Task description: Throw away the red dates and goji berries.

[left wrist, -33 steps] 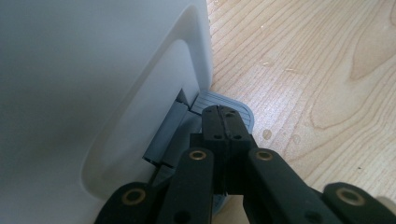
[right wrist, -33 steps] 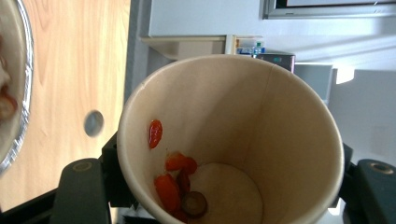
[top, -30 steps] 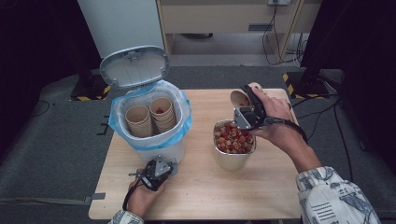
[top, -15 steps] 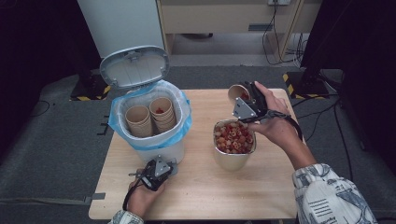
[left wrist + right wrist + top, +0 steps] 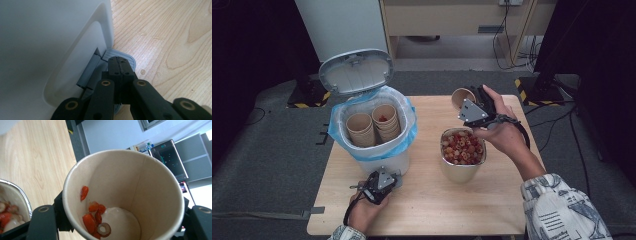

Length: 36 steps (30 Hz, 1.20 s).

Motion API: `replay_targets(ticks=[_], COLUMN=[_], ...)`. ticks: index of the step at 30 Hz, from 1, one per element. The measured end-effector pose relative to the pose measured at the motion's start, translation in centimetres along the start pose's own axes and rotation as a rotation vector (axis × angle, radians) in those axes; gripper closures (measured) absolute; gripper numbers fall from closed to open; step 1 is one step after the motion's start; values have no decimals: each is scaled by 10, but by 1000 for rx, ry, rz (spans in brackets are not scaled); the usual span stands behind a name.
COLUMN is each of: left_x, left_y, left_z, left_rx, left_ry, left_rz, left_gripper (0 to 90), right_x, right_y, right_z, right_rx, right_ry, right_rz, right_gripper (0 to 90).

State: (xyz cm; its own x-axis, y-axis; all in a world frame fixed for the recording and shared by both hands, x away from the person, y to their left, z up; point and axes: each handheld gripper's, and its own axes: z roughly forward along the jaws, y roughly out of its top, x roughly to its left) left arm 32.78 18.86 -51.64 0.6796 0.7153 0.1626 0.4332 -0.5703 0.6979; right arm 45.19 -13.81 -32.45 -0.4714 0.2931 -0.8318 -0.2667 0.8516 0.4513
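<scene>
At lower left of the high view, the left hand lies low on the worktop (image 5: pixel 437 200), its left tool (image 5: pixel 379 184) closed empty on the bin's pedal (image 5: pixel 120 56), while at upper right the raised right tool (image 5: pixel 469 107) grips a tilted paper cup (image 5: pixel 460 96) above the metal bowl (image 5: pixel 460 172).

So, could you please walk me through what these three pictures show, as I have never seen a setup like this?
A person holds a handheld two-jaw gripper in each hand at a wooden table. The high view looks down from above; the other two come from cameras riding on the grippers. The left gripper, jaws shut, presses the grey pedal of a white bin, whose lid stands open over stacked paper cups. The right gripper is shut on a tilted paper cup with a few red pieces inside, beside a metal bowl of similar pieces.
</scene>
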Motion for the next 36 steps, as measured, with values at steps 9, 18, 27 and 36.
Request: replay_targets(ticks=[9,18,27,36], left_x=[0,0,0,0], left_y=[0,0,0,0], left_z=[0,0,0,0], left_rx=[-1,0,4,4], left_ry=[0,0,1,1], left_rz=[-1,-1,4,4], left_gripper=[898,898,898,898], right_x=[-3,-8,-10,-11], right_y=[6,15,22,28], right_z=[5,9,15,18], right_rx=[-38,-80,-115,-138], right_ry=[34,67,119,136], right_rz=[103,190,315,362], right_gripper=[290,290,291,290])
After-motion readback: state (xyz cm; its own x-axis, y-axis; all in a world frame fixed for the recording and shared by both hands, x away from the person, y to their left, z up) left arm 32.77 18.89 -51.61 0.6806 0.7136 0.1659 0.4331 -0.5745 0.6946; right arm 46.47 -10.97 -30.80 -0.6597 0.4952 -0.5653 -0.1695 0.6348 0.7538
